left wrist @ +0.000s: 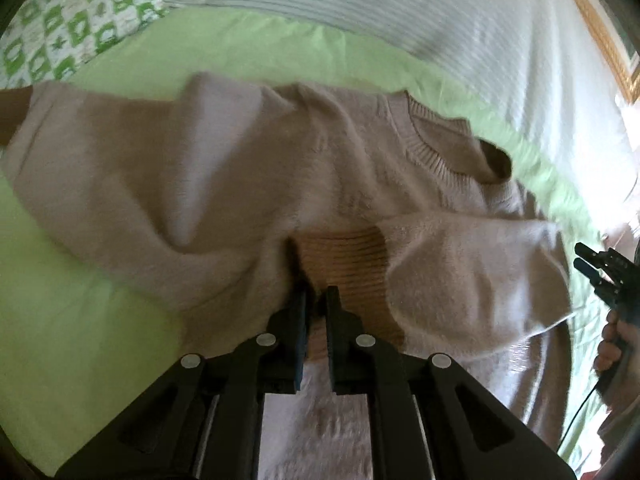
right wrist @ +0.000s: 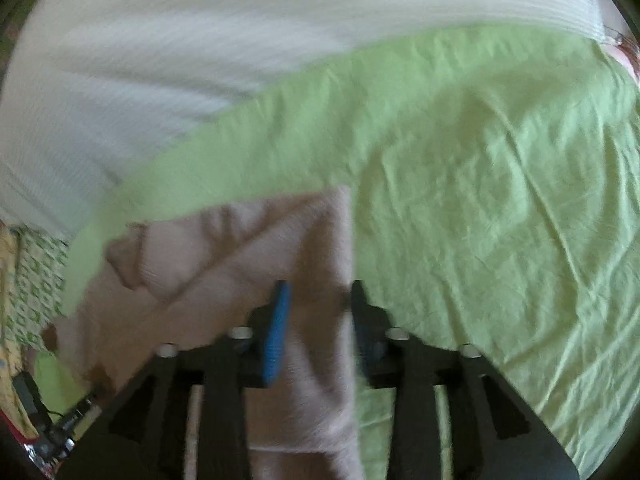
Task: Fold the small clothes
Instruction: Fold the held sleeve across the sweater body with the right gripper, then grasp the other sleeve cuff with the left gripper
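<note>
A pale pink knitted sweater (left wrist: 248, 184) is lying spread on a light green bedsheet (left wrist: 80, 320), with its ribbed round collar (left wrist: 436, 148) pointing toward a white striped blanket (left wrist: 400, 20). One sleeve is lying folded across the body of the sweater, and its ribbed cuff (left wrist: 344, 264) is showing a more brownish tone in the middle of the left wrist view.

The left gripper (left wrist: 316, 300) is pointing down at this cuff. Its jaws are standing very narrow, almost together, with the tips at the cuff; whether fabric is pinched between them I cannot tell, because the picture is blurred there.

The right gripper (right wrist: 318, 292) is hanging over the straight edge of the sweater (right wrist: 280, 248), where the pink fabric is meeting the green sheet. Its jaws are standing apart at a middle width and are not pressing on anything. A hand (left wrist: 612, 344) is holding this gripper at the right edge of the left wrist view.

A pillow with green and white squares (left wrist: 68, 32) is lying at the far corner. No containers are appearing in either view.
</note>
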A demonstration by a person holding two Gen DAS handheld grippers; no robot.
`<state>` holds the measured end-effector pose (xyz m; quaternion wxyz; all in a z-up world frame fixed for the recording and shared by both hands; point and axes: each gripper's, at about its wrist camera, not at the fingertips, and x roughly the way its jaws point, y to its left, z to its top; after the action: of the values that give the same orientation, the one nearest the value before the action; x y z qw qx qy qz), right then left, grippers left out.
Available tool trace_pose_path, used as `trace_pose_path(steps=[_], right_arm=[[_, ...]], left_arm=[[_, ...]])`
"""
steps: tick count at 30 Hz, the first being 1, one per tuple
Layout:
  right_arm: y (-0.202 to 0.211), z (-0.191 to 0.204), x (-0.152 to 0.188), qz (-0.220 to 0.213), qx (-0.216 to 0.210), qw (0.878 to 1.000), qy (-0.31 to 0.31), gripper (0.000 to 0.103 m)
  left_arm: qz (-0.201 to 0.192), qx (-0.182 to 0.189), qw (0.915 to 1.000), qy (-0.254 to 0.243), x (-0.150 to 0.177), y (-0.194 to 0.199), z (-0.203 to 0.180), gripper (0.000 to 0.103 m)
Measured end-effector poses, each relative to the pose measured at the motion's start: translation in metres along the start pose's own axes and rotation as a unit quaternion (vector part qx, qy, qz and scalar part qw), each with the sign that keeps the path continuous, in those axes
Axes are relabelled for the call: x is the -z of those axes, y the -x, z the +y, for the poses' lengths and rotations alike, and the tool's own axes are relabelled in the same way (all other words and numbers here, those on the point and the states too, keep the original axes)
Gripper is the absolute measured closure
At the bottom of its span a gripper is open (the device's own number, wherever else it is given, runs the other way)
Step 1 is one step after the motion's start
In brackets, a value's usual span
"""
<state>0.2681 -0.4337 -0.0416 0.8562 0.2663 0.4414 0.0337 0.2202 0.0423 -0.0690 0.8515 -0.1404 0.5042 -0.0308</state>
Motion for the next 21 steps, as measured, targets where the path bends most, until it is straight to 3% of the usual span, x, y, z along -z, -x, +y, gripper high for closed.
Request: trace_pose_path(steps=[3, 6, 10, 16, 21], right_arm=[[0.026, 0.013, 0.011, -0.02, -0.047, 0.999, -0.005, 0.059], [0.037, 0.031, 0.028, -0.008, -0.085, 0.996, 0.007, 0.058], [0.037, 0.059, 0.058, 0.011, -0.119, 0.993, 0.017, 0.056], [0.035, 0.081, 0.096, 0.045, -0.135, 0.989, 0.029, 0.055], [0.038, 0.087, 0.108, 0.048, -0.122, 0.991, 0.025, 0.055]], left_arm=[[-0.007, 0.011, 0.9995, 0.028, 0.007, 0.02, 0.02, 0.095], [-0.018, 0.005, 0.9978, 0.063, 0.011, 0.038, 0.048, 0.093], [-0.032, -0.006, 0.991, 0.13, 0.012, 0.052, 0.093, 0.055], [-0.047, -0.017, 0.9741, 0.22, -0.001, 0.057, 0.164, 0.05], [-0.06, -0.022, 0.9566, 0.284, -0.017, 0.051, 0.212, 0.049]])
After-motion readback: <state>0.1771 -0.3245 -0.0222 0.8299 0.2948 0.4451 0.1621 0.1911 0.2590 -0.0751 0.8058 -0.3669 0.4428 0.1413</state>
